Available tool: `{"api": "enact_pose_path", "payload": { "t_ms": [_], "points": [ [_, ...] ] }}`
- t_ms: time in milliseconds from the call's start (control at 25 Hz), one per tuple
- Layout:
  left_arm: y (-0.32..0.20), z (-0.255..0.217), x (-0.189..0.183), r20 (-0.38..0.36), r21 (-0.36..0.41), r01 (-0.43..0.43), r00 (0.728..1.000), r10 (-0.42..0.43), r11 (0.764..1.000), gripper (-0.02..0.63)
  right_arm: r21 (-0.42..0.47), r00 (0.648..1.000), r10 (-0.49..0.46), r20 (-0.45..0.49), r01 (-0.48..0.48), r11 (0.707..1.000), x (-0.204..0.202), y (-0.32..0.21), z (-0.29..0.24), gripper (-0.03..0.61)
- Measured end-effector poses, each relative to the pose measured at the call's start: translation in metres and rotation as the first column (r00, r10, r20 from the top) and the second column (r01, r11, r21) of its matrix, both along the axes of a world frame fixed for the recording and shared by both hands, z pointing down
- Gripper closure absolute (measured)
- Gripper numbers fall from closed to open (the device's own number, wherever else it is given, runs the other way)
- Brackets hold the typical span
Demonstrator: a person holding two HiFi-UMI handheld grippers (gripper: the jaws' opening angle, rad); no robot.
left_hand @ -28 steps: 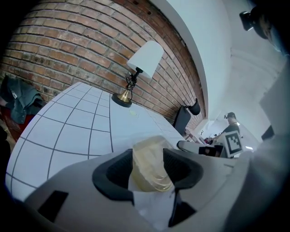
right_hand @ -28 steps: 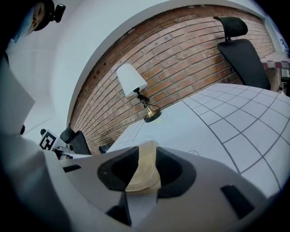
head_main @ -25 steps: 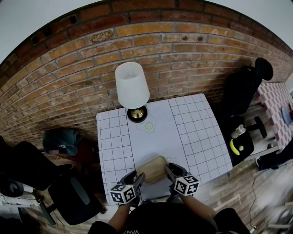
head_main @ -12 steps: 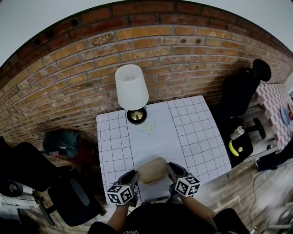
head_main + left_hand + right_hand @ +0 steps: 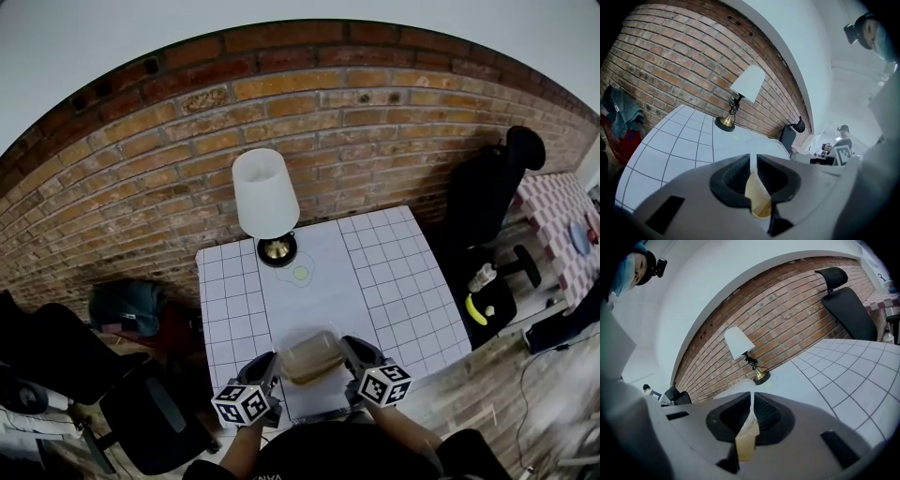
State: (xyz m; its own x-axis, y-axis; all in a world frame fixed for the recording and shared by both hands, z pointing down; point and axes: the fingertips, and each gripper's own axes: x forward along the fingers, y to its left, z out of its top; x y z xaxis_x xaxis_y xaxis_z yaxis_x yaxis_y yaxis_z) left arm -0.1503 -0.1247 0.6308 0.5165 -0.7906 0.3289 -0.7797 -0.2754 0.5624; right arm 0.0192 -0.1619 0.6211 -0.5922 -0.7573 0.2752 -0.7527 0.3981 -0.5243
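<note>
Since a second ago both pairs of jaws have closed further, and the clear bag shows only as a thin edge in each gripper view. It hangs above the near edge of the gridded table, tan contents inside. The left gripper is clamped on its left edge, the right gripper on its right edge. A white-shaded lamp stands at the far side, before the brick wall
</note>
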Motion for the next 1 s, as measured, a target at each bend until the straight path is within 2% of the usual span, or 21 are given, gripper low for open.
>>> {"api": "enact_pose_path", "payload": {
  "t_ms": [640, 1000],
  "points": [
    [-0.011, -0.046, -0.009, 0.007, 0.113, 0.016, 1.000, -0.017, 0.994, 0.568, 0.107, 0.998, -0.009, 0.069, 0.001, 0.994, -0.008, -0.005, -0.058, 0.557],
    [-0.016, -0.090, -0.013, 0.006, 0.209, 0.033, 0.999, -0.035, 0.977, 0.575, 0.175, 0.992, -0.011, 0.125, -0.011, 0.984, -0.009, -0.006, -0.098, 0.557]
  ]
}}
